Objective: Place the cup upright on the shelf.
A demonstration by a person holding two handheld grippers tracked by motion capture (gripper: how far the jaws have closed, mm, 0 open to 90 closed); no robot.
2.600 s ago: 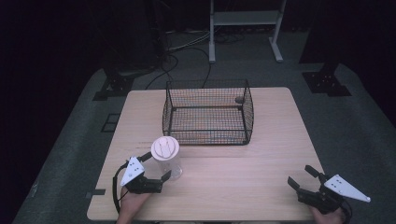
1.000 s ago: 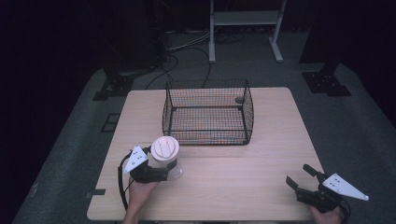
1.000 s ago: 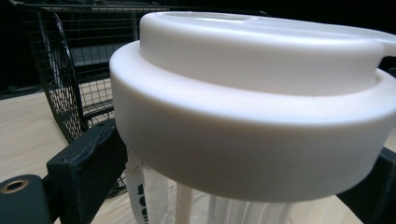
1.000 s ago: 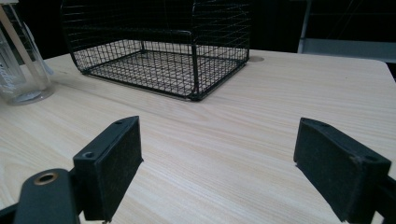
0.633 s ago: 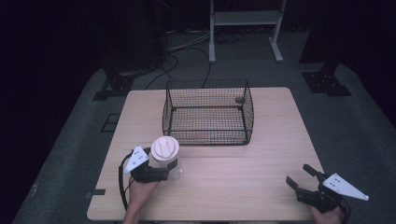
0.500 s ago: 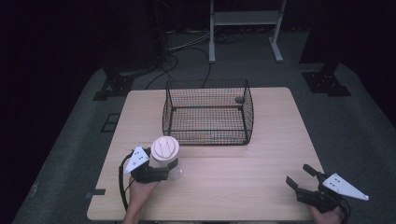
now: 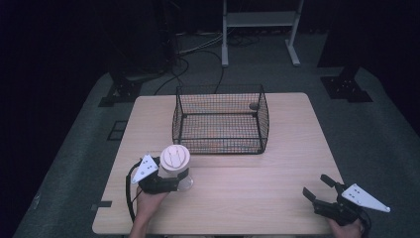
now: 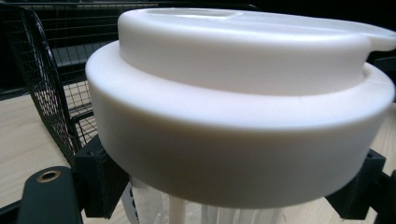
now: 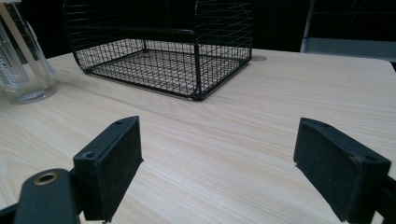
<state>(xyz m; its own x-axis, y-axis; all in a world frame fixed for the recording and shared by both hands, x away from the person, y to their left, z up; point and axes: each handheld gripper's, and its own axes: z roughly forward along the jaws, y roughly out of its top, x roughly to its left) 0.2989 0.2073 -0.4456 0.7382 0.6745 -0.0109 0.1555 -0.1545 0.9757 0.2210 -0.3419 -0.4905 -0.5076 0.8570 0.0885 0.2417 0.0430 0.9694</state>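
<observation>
A clear plastic tumbler with a wide white lid (image 7: 174, 157) stands on the wooden table (image 7: 247, 203) at the front left. My left gripper (image 7: 172, 182) is around its clear body just under the lid (image 8: 233, 116). Its jaws have just been closing and now press on the tumbler from both sides, with one black pad (image 8: 100, 179) against the wall. My right gripper (image 7: 315, 185) rests at the front right. It is open, its two pads (image 9: 116, 163) wide apart over bare wood, with nothing between them. The tumbler (image 9: 21, 65) is seen far to its left.
A black wire basket (image 7: 220, 119) stands on the far middle of the table, just behind the tumbler and close to it (image 8: 42, 93). The basket (image 9: 163, 51) looks empty. A white metal stand (image 7: 257, 20) and cables lie on the dark floor beyond.
Since the earliest frame my left gripper has moved up and right to the tumbler, and its jaws now hold it. The right gripper has stayed where it was.
</observation>
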